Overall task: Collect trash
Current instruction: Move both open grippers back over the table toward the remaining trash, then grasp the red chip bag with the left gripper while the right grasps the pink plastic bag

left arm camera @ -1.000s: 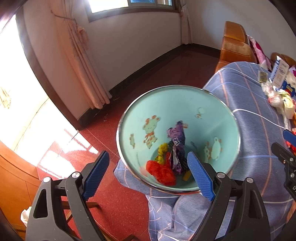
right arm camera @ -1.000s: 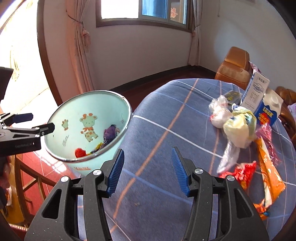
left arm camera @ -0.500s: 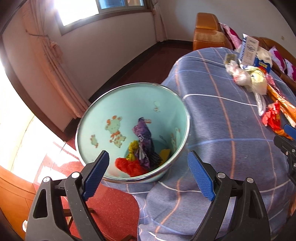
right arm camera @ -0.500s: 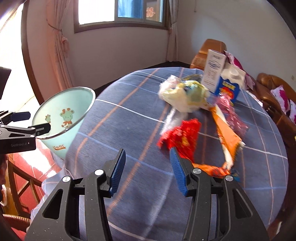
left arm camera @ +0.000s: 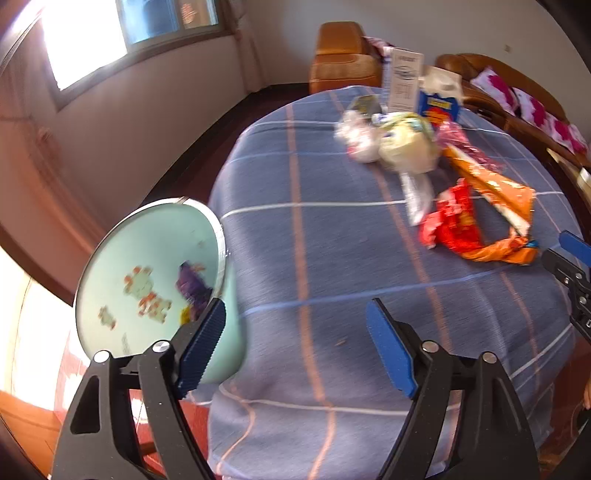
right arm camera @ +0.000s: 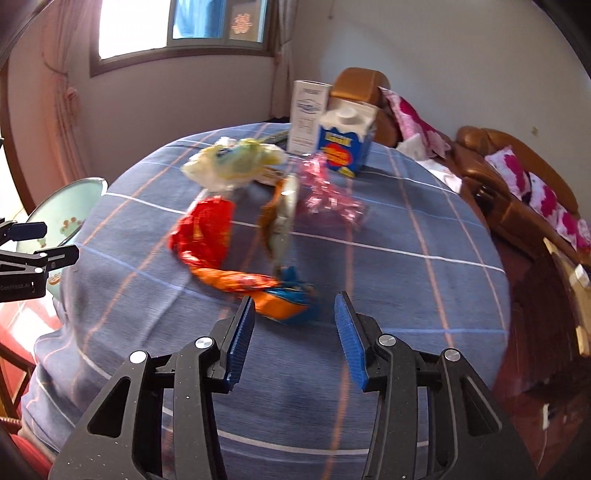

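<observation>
A mint-green trash bin (left arm camera: 147, 273) with cartoon prints stands at the left edge of the round table (left arm camera: 314, 221) and holds a few wrappers. Litter lies on the blue checked cloth: a red wrapper (right arm camera: 207, 229), an orange snack bag (right arm camera: 273, 295), a pink wrapper (right arm camera: 328, 192), a yellowish plastic bag (right arm camera: 236, 162) and a blue carton (right arm camera: 341, 146). My left gripper (left arm camera: 295, 343) hovers over bare cloth right of the bin, its jaws closing with nothing between them. My right gripper (right arm camera: 293, 332) hangs just short of the orange bag, jaws closing on nothing.
A white box (right arm camera: 308, 114) stands behind the carton. Brown leather seats with pink-flowered cushions (right arm camera: 517, 177) curve round the table's far right side. A window (right arm camera: 177, 26) and a curtain are at the back left, with red floor (left arm camera: 44, 369) below the bin.
Both grippers have swung right, from the bin to the table. The bin slid to the left of each view, the litter pile came closer, and both pairs of jaws narrowed.
</observation>
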### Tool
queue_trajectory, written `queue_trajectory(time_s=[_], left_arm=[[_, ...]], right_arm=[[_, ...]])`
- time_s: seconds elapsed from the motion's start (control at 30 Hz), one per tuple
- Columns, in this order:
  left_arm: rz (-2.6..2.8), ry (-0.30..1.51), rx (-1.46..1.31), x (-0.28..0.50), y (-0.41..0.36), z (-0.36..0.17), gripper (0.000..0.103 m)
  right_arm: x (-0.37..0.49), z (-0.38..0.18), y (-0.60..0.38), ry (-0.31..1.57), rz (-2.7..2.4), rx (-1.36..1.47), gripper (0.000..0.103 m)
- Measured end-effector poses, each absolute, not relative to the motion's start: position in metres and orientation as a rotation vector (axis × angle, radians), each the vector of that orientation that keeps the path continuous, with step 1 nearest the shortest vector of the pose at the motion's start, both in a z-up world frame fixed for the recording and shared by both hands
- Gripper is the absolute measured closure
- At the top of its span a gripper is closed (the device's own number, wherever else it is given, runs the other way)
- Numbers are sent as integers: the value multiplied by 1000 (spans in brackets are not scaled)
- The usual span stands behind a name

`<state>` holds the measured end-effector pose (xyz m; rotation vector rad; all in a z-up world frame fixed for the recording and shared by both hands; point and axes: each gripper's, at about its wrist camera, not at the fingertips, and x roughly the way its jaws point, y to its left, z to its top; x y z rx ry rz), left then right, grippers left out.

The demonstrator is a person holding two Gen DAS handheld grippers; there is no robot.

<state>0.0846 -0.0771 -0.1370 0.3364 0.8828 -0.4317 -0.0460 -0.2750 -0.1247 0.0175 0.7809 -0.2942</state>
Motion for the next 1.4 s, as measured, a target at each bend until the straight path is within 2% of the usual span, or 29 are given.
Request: queue_trajectory(time_s=[0.33, 0.6, 0.73, 0.77, 0.83, 0.97, 1.4], left_arm=[[-575, 882, 341, 87, -160, -126, 36], [-578, 1002, 288, 99, -206, -146, 41], [-570, 1001, 306, 99, -219, -152, 41], [-571, 997, 315, 99, -221, -153, 49], [-572, 998, 322, 100, -222, -157, 60], [-597, 976, 321, 103, -214, -156, 73], [-548, 851, 291, 102, -129, -105, 74]], right_arm=[[-63, -121, -320, 762, -369, 36, 60], [-76, -126, -346, 763, -405, 77, 60], [-79, -129, -358, 766, -422, 91, 60], [-79, -129, -361, 765, -427, 96, 60], [-77, -128, -367, 764, -434, 107, 60], [-67, -124, -377, 759, -430, 136, 61], [21, -103, -371, 723, -308, 128, 62]])
